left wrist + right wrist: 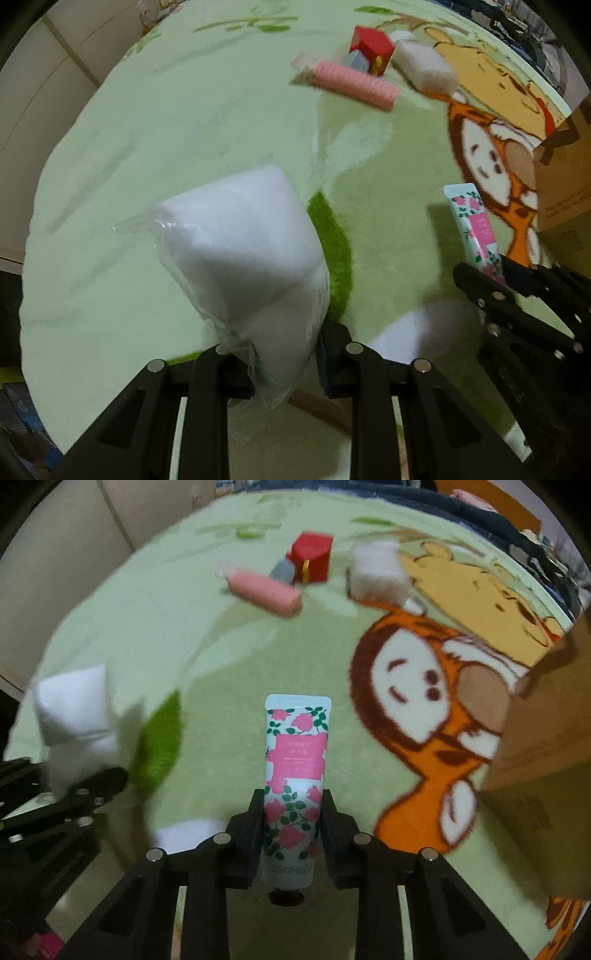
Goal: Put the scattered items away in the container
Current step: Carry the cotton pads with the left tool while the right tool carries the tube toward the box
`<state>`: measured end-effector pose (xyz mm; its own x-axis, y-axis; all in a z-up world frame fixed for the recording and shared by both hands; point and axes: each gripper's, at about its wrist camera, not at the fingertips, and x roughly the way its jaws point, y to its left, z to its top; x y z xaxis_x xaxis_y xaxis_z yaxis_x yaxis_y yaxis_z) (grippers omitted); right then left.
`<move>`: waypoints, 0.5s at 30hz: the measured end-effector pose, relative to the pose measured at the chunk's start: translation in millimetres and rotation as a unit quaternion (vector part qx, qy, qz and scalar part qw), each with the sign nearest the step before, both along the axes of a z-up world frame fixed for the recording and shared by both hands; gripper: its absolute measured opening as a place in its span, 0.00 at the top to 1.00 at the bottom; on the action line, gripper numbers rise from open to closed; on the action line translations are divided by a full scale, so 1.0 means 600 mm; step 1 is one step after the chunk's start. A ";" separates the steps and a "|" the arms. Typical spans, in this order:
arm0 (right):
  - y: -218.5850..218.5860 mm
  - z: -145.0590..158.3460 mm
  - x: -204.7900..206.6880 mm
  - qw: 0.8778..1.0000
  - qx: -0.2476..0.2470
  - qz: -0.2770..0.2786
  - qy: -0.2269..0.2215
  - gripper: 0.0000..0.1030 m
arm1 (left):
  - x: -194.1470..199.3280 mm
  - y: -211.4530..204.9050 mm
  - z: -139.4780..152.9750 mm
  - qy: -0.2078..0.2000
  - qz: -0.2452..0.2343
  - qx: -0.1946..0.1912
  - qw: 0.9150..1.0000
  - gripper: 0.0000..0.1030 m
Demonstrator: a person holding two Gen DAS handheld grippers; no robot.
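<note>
With your left gripper clamped on the white packet and right gripper on the tube, carry both level to the box.

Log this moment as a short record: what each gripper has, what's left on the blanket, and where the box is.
left gripper: shut on white pad pack in clear plastic
right gripper: shut on rose-print tube, cap toward the camera
blanket: light green, cartoon print
left on blanket: pink pack, red box, small grey item, white pack
cardboard box: right edge of the right wrist view
</note>
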<state>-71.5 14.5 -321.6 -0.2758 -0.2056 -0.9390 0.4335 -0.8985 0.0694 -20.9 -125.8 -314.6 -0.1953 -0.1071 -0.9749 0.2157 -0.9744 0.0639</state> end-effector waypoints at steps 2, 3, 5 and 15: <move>0.017 0.039 0.016 1.000 -0.013 -0.010 0.015 0.73 | 0.006 0.014 0.028 0.009 -0.011 -0.007 1.000 0.76; 0.028 0.064 0.025 0.999 -0.019 -0.016 0.025 0.73 | 0.007 0.023 0.044 0.013 -0.017 -0.010 1.000 0.76; 0.052 0.115 0.040 0.998 -0.030 -0.028 0.046 0.73 | 0.009 0.044 0.083 0.026 -0.031 -0.017 0.999 0.76; 0.192 0.384 0.094 0.978 -0.061 -0.098 0.174 0.73 | -0.018 0.189 0.341 0.123 -0.113 -0.020 0.986 0.76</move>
